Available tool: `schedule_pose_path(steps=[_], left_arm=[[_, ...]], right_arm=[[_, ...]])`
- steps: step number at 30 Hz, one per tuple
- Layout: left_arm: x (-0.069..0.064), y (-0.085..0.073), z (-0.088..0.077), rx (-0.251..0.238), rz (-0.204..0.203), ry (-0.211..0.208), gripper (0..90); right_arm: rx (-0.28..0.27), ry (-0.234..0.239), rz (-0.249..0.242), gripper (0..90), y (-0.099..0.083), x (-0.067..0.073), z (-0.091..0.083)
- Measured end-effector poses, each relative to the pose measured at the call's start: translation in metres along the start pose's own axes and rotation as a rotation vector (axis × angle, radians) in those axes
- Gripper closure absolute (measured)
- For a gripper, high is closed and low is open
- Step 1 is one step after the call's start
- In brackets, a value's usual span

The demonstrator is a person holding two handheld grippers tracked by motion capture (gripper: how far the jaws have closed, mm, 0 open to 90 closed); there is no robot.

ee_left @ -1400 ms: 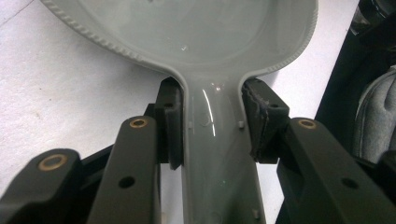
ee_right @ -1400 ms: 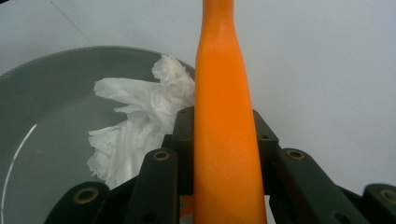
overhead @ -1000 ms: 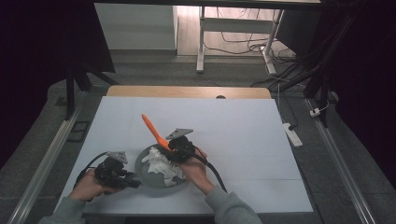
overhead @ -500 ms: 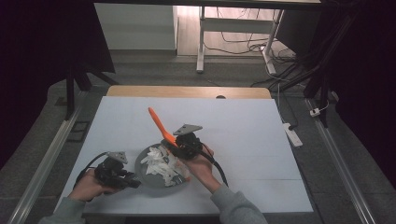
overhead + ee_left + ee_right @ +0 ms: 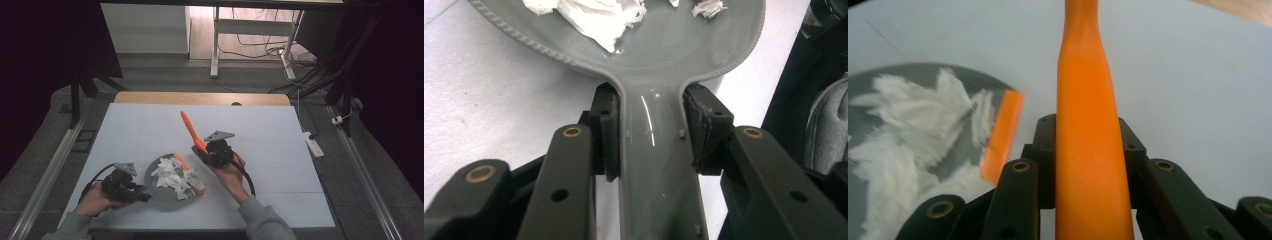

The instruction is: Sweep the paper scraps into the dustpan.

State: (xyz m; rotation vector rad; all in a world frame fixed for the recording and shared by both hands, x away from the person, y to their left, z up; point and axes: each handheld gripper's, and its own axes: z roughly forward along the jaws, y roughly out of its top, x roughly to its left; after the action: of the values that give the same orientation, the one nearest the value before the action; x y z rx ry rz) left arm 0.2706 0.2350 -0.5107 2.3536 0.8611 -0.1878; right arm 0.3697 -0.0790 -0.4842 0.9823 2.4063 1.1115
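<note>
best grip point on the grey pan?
Take the pan by its flat handle, coming in along the handle from the person's side, opposite the bowl. It is narrow with parallel edges, so jaws close square on both sides. The left claw holds it so; the round rim offers no such hold.

Grey sleeves (image 5: 262, 220), black tongs (image 5: 216, 152)
</note>
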Motion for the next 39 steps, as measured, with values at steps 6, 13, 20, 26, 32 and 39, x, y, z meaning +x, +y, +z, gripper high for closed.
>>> schedule_pose_path(steps=[6,13,20,26,32,39], left_arm=[[-0.006,-0.003,0.004,-0.010,-0.021,0.000,61.5],[-0.013,-0.004,0.007,-0.020,-0.040,0.011,61.5],[-0.018,-0.005,0.010,-0.035,-0.058,0.018,61.5],[-0.019,-0.005,0.014,-0.034,-0.070,0.021,61.5],[-0.019,-0.006,0.014,-0.042,-0.070,0.020,61.5],[-0.018,-0.008,0.014,-0.051,-0.068,0.019,61.5]], right_arm=[[0.035,-0.014,0.025,70.4,-0.014,-0.006,0.004],[0.063,0.008,0.022,70.4,-0.019,0.009,0.005],[0.075,0.056,0.009,70.5,-0.018,0.034,0.005],[0.039,0.113,-0.028,70.5,-0.010,0.062,0.005],[-0.003,0.148,-0.072,70.5,-0.003,0.076,-0.002],[-0.026,0.119,-0.034,70.5,-0.002,0.055,-0.015]])
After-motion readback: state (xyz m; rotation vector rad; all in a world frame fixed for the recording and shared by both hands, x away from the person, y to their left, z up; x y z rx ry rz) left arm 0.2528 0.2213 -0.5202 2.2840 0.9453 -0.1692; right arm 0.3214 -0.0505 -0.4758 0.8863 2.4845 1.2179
